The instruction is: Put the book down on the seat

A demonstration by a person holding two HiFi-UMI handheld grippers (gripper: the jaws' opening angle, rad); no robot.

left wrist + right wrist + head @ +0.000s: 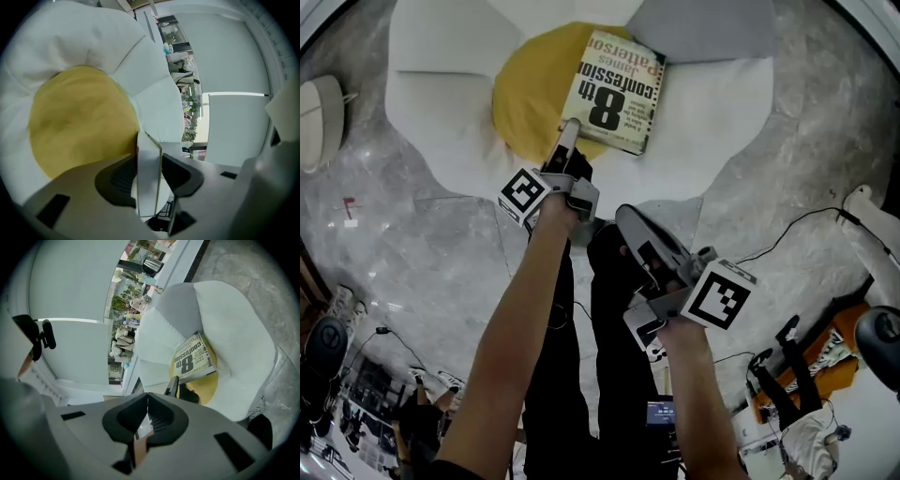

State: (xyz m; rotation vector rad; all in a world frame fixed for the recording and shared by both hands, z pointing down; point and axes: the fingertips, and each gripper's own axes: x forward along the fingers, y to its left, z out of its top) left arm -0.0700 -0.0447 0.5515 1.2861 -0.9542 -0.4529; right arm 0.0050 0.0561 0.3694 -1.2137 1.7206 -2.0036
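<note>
1. A big flower-shaped seat (441, 94) sits on the grey stone floor (422, 244). It has white petals and a yellow middle (525, 103). One grey petal (703, 28) is on the far side.
2. A black cable (787, 225) lies on the floor to the right, well apart from the seat.
3. The book (614, 89) is over the yellow middle, cover up. I cannot tell if it rests on the seat.
4. The left gripper (570, 131) squeezes the book's near corner. The left arm reaches straight out to the seat.
5. The right gripper (628, 220) has its jaws pressed together with nothing in them. It hangs back over the person's black trouser legs (609, 356), pointing at the seat.
</note>
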